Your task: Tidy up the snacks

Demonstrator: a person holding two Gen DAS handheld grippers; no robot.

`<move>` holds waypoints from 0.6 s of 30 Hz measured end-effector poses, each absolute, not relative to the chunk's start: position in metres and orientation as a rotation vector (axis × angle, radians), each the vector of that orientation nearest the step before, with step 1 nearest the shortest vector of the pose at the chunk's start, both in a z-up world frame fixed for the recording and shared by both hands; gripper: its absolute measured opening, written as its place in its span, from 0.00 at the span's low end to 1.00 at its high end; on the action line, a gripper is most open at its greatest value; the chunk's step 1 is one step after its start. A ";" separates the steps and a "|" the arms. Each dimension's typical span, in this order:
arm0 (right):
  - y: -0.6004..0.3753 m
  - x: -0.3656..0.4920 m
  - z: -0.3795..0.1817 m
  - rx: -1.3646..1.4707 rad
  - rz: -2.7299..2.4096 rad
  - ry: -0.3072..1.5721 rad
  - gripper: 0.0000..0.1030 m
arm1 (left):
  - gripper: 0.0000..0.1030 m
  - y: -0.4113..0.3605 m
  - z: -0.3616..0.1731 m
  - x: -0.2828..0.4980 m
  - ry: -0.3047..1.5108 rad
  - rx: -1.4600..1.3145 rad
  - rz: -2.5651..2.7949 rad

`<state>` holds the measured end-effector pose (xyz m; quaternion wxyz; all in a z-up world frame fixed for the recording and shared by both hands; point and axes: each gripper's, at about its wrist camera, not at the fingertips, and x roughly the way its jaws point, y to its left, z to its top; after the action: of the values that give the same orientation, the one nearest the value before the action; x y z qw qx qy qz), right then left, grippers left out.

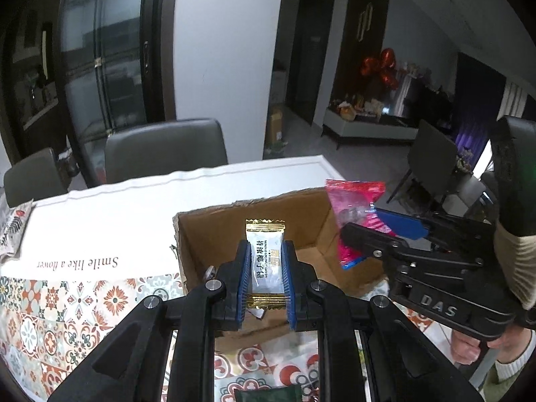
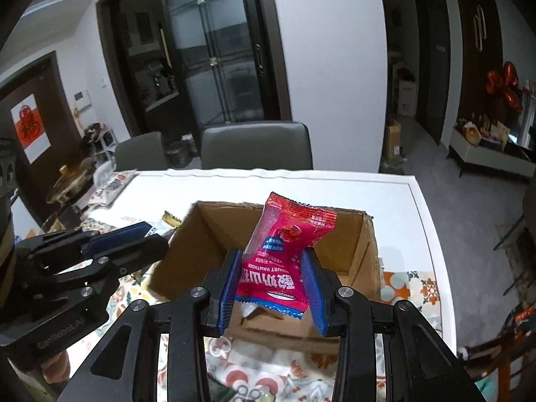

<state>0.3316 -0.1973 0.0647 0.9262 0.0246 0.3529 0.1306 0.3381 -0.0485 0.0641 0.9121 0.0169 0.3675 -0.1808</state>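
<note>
Left wrist view shows the left gripper clenched on a white candy with gold ends, held over the near edge of an open cardboard box that sits on the table. To its right, the right gripper is clamped on a pink snack packet above the box's right side. Right wrist view gives the same packet pinched between the blue pads, hanging just above the box, with the left gripper near the box's left wall.

Judging by the box floor, which looks bare where it shows, the sorting seems at an early stage: both snacks are poised over the box but not yet let go. A dark green wrapper lies near on the patterned cloth, and other packets rest at the far left, so more seems left to gather.

Readable writing: "COCONUT CANDY" on the white wrapper, "HAWTHORN" on the pink one, "Smile like a flower" on the cloth, and "DAS" on the right gripper's body
</note>
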 end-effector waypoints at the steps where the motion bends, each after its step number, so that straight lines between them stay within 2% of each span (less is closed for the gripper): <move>1: -0.198 0.334 0.063 0.049 0.265 0.729 0.37 | 0.19 -0.049 0.061 0.343 0.767 0.035 -0.366; 7: -0.203 0.348 0.048 0.055 0.248 0.768 0.37 | 0.19 -0.054 0.044 0.358 0.808 0.043 -0.344; 8: -0.204 0.349 0.046 0.057 0.247 0.772 0.37 | 0.21 -0.054 0.043 0.359 0.810 0.047 -0.341; 9: -0.204 0.350 0.044 0.055 0.248 0.776 0.39 | 0.31 -0.054 0.043 0.359 0.812 0.054 -0.327; 10: -0.206 0.352 0.042 0.051 0.245 0.786 0.42 | 0.36 -0.054 0.044 0.357 0.809 0.062 -0.312; 11: -0.207 0.352 0.042 0.050 0.236 0.787 0.52 | 0.42 -0.054 0.046 0.352 0.796 0.069 -0.303; 12: -0.209 0.350 0.043 0.049 0.227 0.777 0.55 | 0.44 -0.055 0.048 0.347 0.782 0.083 -0.291; 18: -0.210 0.315 0.054 -0.003 0.204 0.692 0.55 | 0.48 -0.053 0.062 0.312 0.701 0.118 -0.269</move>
<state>0.3148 -0.2104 0.0542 0.9357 -0.0015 0.3383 0.0996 0.3116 -0.0534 0.0619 0.9286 0.0575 0.3423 -0.1315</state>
